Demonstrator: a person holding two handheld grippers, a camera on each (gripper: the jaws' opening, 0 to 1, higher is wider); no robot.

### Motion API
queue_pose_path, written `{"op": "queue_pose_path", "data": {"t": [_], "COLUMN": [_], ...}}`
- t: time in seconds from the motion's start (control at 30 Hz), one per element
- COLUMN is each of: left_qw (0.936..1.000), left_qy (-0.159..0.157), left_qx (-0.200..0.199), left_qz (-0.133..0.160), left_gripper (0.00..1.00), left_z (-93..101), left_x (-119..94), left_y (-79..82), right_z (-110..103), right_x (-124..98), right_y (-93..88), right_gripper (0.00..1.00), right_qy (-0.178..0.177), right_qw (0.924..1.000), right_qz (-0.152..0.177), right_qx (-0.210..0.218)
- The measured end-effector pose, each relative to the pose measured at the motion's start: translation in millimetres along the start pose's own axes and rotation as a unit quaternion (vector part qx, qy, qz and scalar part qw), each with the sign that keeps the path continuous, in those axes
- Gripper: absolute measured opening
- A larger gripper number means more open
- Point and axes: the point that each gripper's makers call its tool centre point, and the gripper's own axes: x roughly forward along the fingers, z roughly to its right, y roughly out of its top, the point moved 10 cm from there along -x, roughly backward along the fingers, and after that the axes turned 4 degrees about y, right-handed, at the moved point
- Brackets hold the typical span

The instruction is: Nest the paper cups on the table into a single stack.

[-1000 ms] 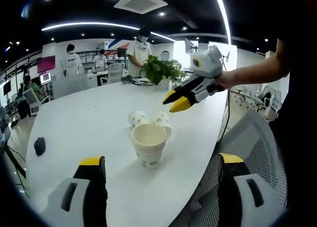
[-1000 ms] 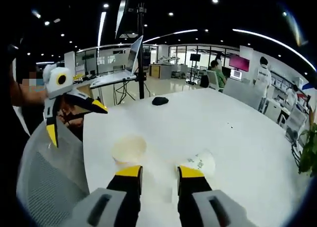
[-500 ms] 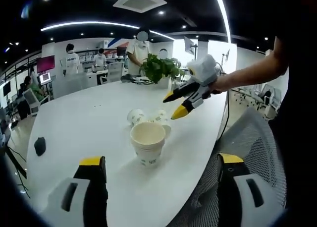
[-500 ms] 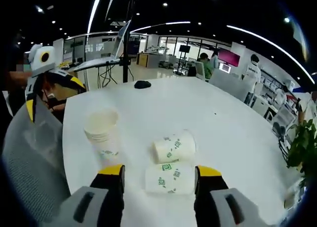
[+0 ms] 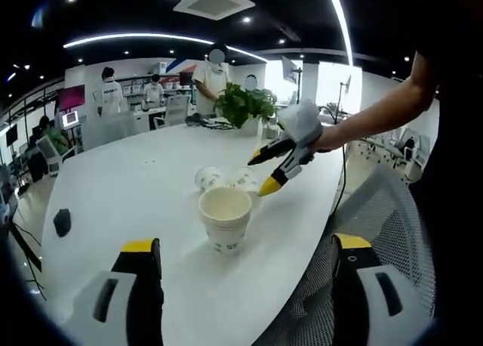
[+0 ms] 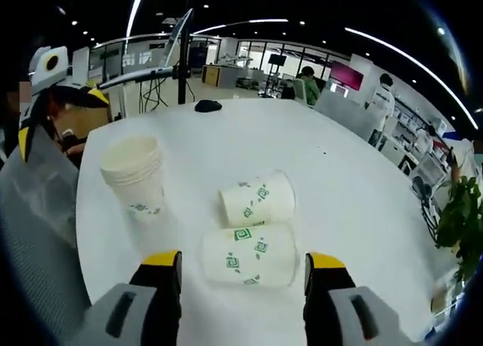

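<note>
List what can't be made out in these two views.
- Stack: cup count, rims too fine in both views.
- Lying cups: left gripper view, partly hidden behind the stack and right gripper.
- Near cup: whether the open jaws touch it, right gripper view.
- Dark object: too small.

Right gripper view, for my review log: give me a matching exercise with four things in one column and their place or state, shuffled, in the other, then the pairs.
Things:
1. stack of cups
2. nearer lying cup
3. farther lying cup
4. potted plant

Places or states:
A. on its side, between the open right tool tips
B. at the table's far right edge
C. upright, left of the two lying cups
D. on its side, just beyond the other lying cup

Pairs: 1-C, 2-A, 3-D, 4-B
</note>
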Motion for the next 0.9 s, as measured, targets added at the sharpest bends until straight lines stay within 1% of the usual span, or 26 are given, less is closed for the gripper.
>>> {"op": "queue_pose_path", "data": {"t": [0.23,0.33,0.43,0.57,0.73,0.9], "left_qw": [1.0000,0.9997,0.9997,0.9996,0.9997,0.9997], "left_qy": [0.004,0.005,0.006,0.008,0.012,0.012], "left_qx": [-0.003,-0.015,-0.016,-0.019,-0.017,-0.017], "left_qz": [0.007,0.016,0.017,0.018,0.013,0.015], "left_gripper": [0.95,0.99,0.99,0.99,0.99,0.99], "left_z": [-0.9,-1.8,-2.5,-3.4,-4.3,-4.7], "left_x": [-3,-4,-5,-6,-6,-6], "left_y": [0.8,2.5,2.7,2.6,0.5,0.4], "right_z": [-1,-3,-2,2,3,2], "right_x": [6,7,12,16,18,16], "right_y": [0.0,0.6,-1.3,-5.0,-7.2,-7.1], "right_gripper": [0.65,0.64,0.63,0.60,0.59,0.59], "right_qy": [-0.018,-0.019,-0.021,-0.024,-0.026,-0.029], "right_qw": [0.9998,0.9998,0.9997,0.9996,0.9996,0.9995], "right_qz": [-0.007,-0.007,-0.011,-0.015,-0.013,-0.007], "right_qx": [0.000,0.001,-0.001,0.000,0.006,0.011]}}
